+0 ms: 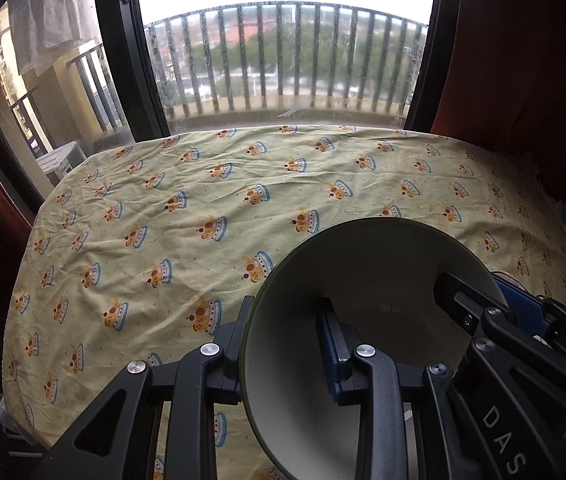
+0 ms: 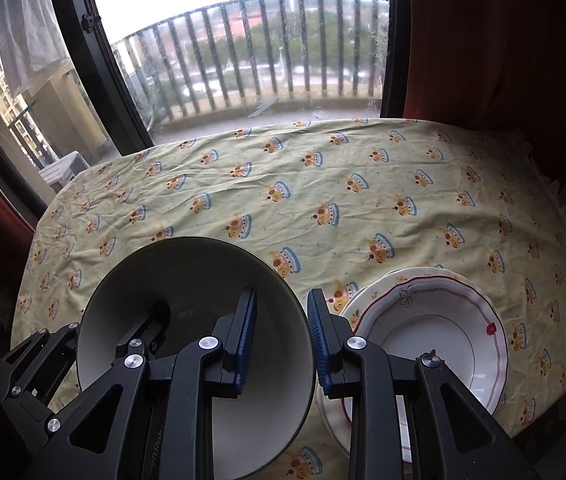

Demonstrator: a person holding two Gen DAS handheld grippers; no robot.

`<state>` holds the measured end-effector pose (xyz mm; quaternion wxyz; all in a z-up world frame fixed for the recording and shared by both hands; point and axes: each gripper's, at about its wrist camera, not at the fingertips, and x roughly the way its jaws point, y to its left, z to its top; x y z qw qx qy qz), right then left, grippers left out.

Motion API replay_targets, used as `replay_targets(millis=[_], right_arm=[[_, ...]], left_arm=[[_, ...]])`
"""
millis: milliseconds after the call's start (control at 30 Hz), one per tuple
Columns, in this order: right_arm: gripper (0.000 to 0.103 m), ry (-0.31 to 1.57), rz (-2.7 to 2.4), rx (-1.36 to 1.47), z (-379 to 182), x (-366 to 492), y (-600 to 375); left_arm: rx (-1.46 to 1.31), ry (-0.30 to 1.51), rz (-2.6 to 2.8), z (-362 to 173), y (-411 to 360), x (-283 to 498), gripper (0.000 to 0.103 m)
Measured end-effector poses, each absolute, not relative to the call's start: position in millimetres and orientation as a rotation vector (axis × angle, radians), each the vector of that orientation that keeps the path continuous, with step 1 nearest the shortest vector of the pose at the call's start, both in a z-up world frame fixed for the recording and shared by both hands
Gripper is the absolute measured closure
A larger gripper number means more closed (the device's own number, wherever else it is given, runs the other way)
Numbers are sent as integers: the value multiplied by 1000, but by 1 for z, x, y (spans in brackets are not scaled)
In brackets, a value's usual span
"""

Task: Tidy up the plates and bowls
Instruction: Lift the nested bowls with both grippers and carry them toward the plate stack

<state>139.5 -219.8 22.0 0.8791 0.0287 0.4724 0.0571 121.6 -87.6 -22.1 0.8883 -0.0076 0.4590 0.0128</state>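
One bowl (image 1: pixel 383 272), white inside with a dark green outside, hangs tilted above the tablecloth between both grippers. My left gripper (image 1: pixel 287 328) is shut on its left rim, one finger inside and one outside. My right gripper (image 2: pixel 281 320) is shut on the opposite rim of the same bowl (image 2: pixel 187 280), its blue pads on either side of the wall. Each wrist view also shows the other gripper across the bowl. A stack of white plates (image 2: pixel 435 320) with red edging and flower prints lies on the table just right of the bowl.
The table (image 2: pixel 323 168) wears a wrinkled yellow cloth with a printed pattern. A window (image 1: pixel 291 60) with a balcony railing stands behind its far edge. A red curtain (image 2: pixel 483 48) hangs at the back right, and dark window frames stand at the left.
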Motion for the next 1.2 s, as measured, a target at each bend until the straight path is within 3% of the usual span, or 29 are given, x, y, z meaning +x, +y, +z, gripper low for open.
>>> replay_targets(millis=[933,1200], right_arm=[[73,1081,148,32,-26,138,-213],[73,1113,153,49,-39,140,-215]], left_arm=[[-45,1032,70,-68,-82,118,75],[-2,1053,39,-74,-85,118,67]])
